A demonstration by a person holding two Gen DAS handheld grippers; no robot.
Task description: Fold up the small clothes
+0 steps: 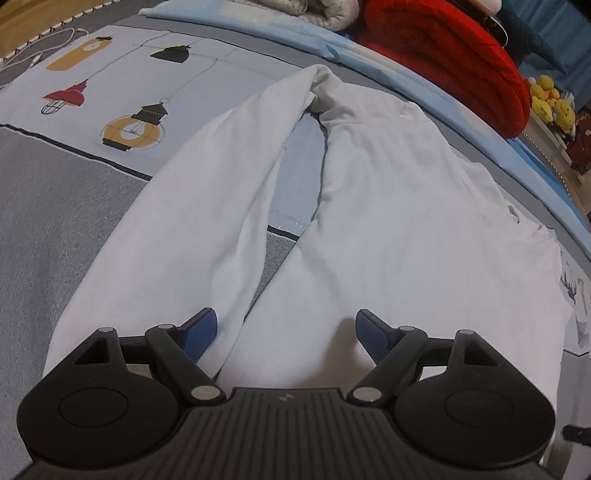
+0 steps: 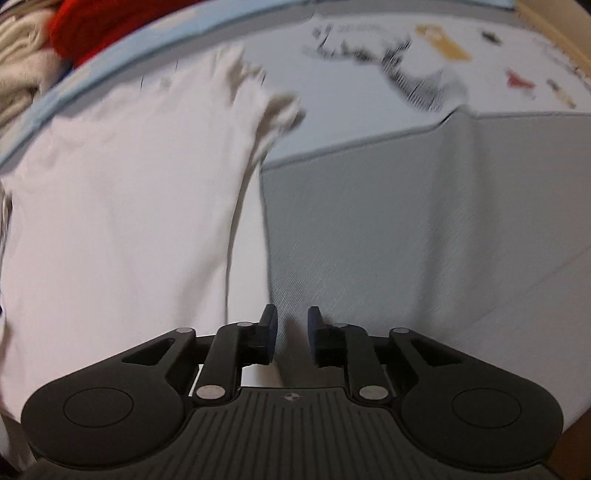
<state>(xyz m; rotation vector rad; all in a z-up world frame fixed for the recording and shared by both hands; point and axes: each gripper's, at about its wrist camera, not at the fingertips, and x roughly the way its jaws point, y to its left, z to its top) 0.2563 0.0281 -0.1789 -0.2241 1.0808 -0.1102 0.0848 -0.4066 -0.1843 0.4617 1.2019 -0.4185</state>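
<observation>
Left wrist view, left to right:

- Cable (image 1: 40, 46), white, at ten o'clock, lying on the grey edge of the bedspread.
- Bedspread (image 1: 74, 206), grey and pale blue, printed with lamps and lanterns (image 1: 131, 131) at ten to eleven o'clock.
- Left gripper (image 1: 286, 334), at six o'clock, jaws spread wide and released. Its blue pads (image 1: 201, 332) sit low over the cloth, one on each side of a raised fold; whether they touch the cloth cannot be told.
- White garment (image 1: 388, 221), long-sleeved, spread flat on the bedspread from the centre to four o'clock. One sleeve (image 1: 207, 206) runs from twelve o'clock down to seven o'clock, with a strip of bedspread showing between it and the body.
- Red blanket (image 1: 454, 55), folded, at one o'clock, beside pale folded bedding (image 1: 325, 11).
- Yellow soft toys (image 1: 554, 103), at two o'clock, past the bed edge.

Right wrist view, blurred, left to right:

- Red blanket (image 2: 110, 26), at eleven o'clock.
- White garment (image 2: 122, 206), filling nine to eleven o'clock, its edge reaching six o'clock.
- Right gripper (image 2: 291, 330), at six o'clock, jaws nearly together with a narrow gap. A ridge of material stands between the pads; a firm pinch cannot be told.
- Bedspread (image 2: 424, 229), grey, three o'clock.
</observation>
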